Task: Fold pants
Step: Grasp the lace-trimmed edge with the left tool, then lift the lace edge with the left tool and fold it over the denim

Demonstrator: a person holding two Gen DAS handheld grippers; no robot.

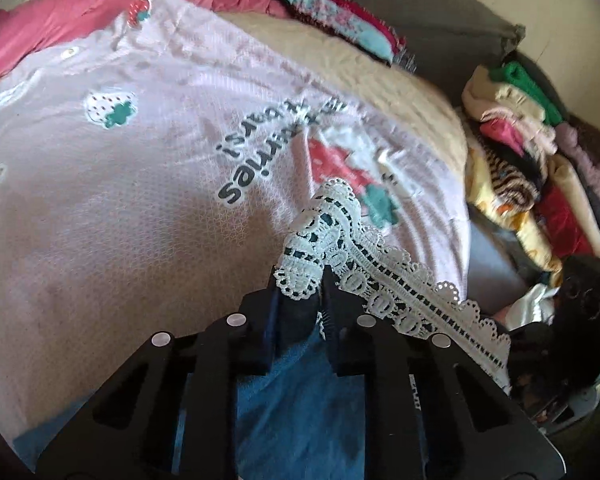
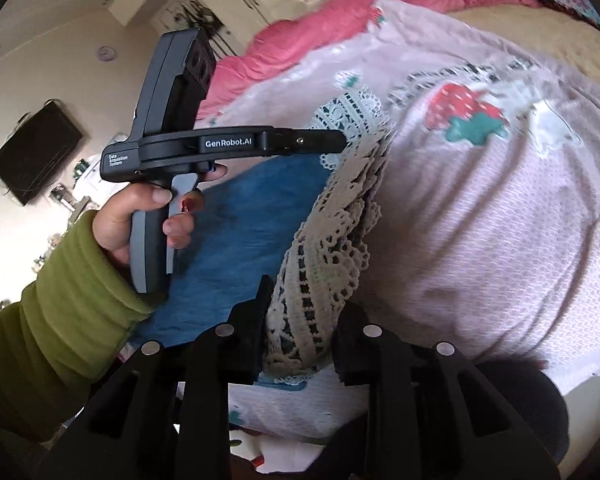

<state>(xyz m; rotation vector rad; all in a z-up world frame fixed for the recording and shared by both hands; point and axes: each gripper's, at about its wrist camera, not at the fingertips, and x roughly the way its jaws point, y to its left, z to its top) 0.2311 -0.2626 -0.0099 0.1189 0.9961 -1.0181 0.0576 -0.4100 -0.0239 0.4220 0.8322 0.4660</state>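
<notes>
On the strawberry blanket (image 1: 120, 200), my left gripper (image 1: 300, 280) and right gripper (image 2: 300, 320) each pinch the lace hem (image 2: 320, 248); only the right view shows my left hand (image 2: 140, 216) level.

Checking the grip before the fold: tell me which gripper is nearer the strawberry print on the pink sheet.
Left. The left gripper pinches the pants' lace hem just short of the strawberry print. The right gripper grips the same hem further back from it.
</notes>
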